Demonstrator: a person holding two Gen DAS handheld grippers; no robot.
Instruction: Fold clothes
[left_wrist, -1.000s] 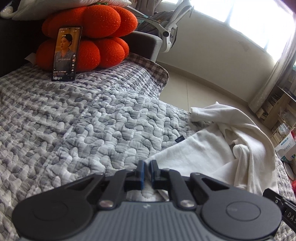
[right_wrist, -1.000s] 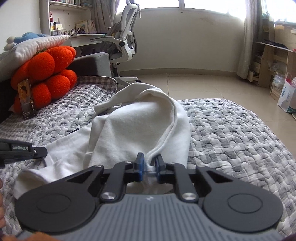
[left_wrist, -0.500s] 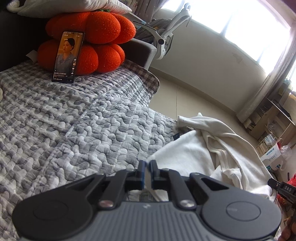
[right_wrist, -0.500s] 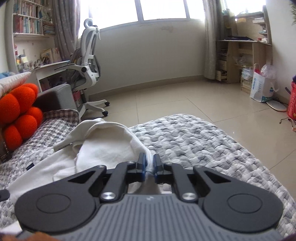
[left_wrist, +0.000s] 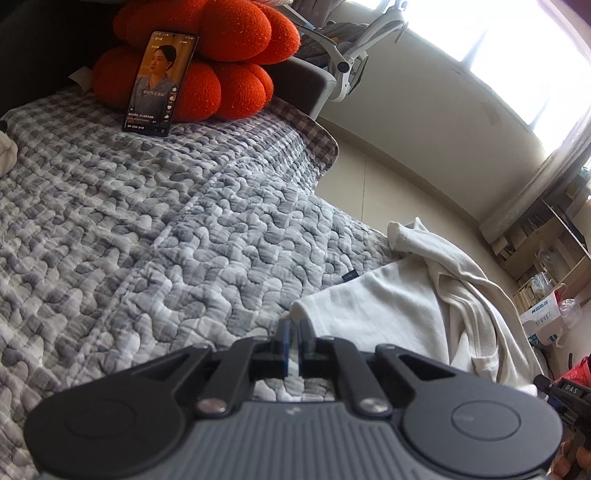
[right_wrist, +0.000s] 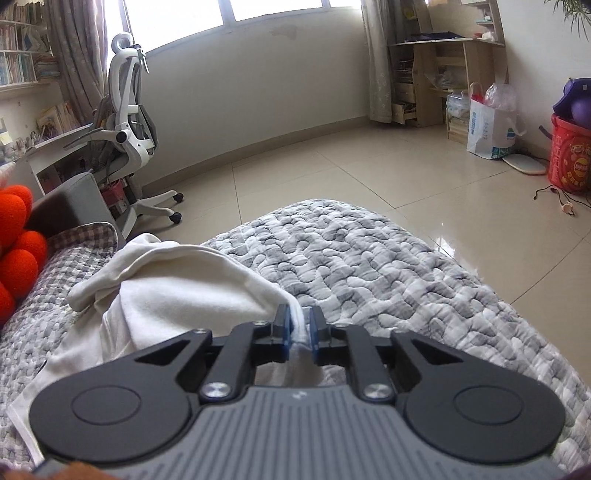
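Lower centre of each view: your right gripper (right_wrist: 298, 326) is clamped on a bunched edge of the white garment (right_wrist: 177, 295), cloth visible between its blue pads. Your left gripper (left_wrist: 291, 343) is nearly closed on the garment's (left_wrist: 388, 306) corner. The garment lies rumpled on the grey quilt (left_wrist: 155, 229); beyond, upper left, a phone (left_wrist: 159, 79) leans on an orange cushion (left_wrist: 225, 48).

Bright daylight from blown-out windows (right_wrist: 273, 7) (fisheye-bent edges), soft shadows, near parts slightly blurred.
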